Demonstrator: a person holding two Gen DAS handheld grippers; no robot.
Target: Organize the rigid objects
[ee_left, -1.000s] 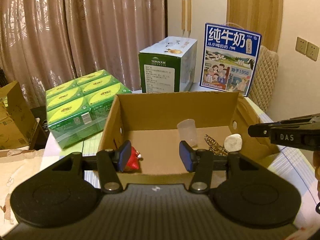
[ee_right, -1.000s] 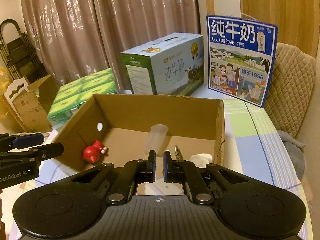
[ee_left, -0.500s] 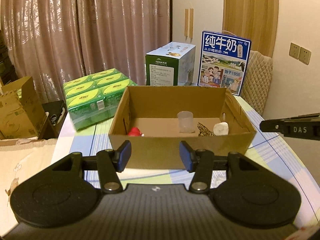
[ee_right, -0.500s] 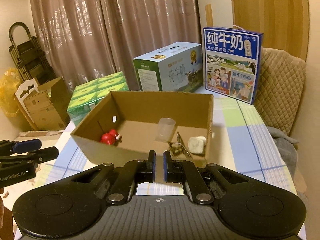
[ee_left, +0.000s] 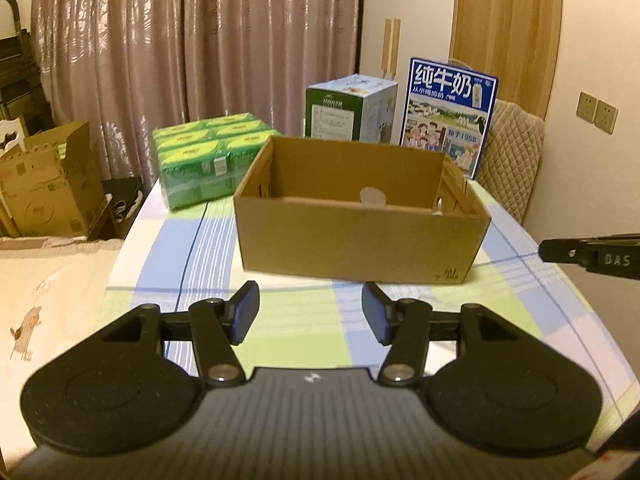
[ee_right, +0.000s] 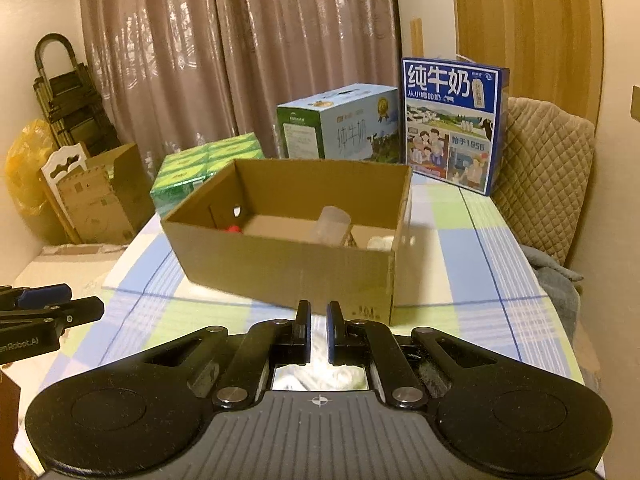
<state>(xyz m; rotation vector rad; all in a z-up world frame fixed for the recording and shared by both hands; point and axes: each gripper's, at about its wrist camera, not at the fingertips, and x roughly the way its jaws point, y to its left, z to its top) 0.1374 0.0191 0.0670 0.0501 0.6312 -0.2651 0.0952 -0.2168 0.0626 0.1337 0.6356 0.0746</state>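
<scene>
An open cardboard box [ee_left: 352, 236] [ee_right: 280, 268] stands on the checked tablecloth. Inside it I see a clear plastic cup [ee_right: 334, 225] [ee_left: 373, 196], a red toy [ee_right: 233, 229] by the left wall and a white lump [ee_right: 380, 243] at the right; the box's front wall hides most of them. My left gripper [ee_left: 310, 314] hovers over the cloth in front of the box, its jaws opening with nothing between them. My right gripper [ee_right: 319, 332] is shut and empty, also short of the box. Each gripper shows at the edge of the other's view.
Behind the box stand a pack of green cartons [ee_left: 208, 160], a green-and-white milk case [ee_left: 348, 114] and a blue milk case [ee_left: 448, 116]. A padded chair [ee_right: 544, 172] is at the right, cardboard boxes [ee_left: 44, 184] on the floor at the left. A grey cloth [ee_right: 556, 276] lies at the table's right edge.
Both grippers have pulled back from over the box, which now looks smaller and farther. The left jaws stand slightly wider. The right jaws stay shut.
</scene>
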